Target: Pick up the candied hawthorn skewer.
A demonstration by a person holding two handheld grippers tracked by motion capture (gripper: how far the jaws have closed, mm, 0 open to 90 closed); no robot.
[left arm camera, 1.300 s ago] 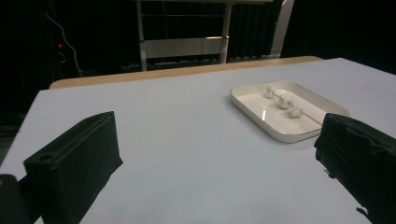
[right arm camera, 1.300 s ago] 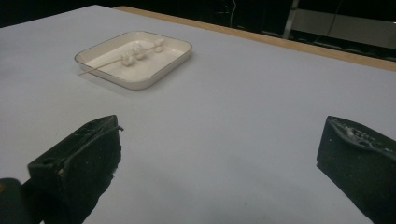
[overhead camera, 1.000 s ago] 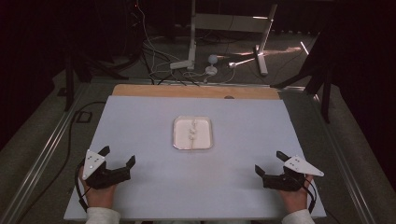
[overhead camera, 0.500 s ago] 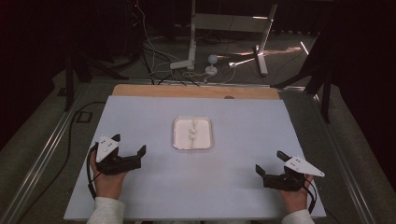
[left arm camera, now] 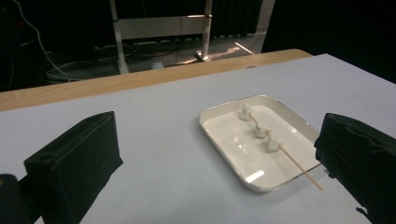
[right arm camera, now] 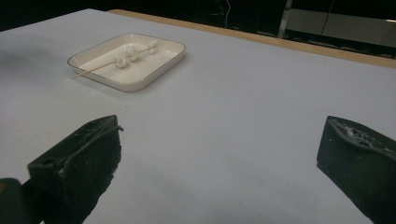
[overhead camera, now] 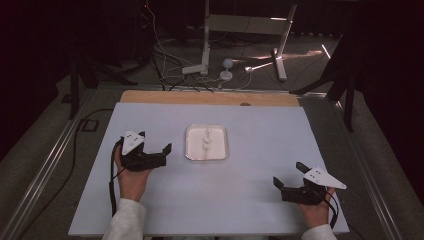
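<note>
High view: left tongs (nearer tray)

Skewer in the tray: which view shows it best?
Left gripper view: the skewer is close, three white pieces and stick clear. Right gripper view shows it farther off; high view gives a small, blurred top-down look.

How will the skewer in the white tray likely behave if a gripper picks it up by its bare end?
The skewer looks like a thin wooden stick, so probably light and stiff but easy to snap. Its three white lumps sit toward one end, so it may tip that way. Lying flat in the tray, it could roll from the jaws.
</note>
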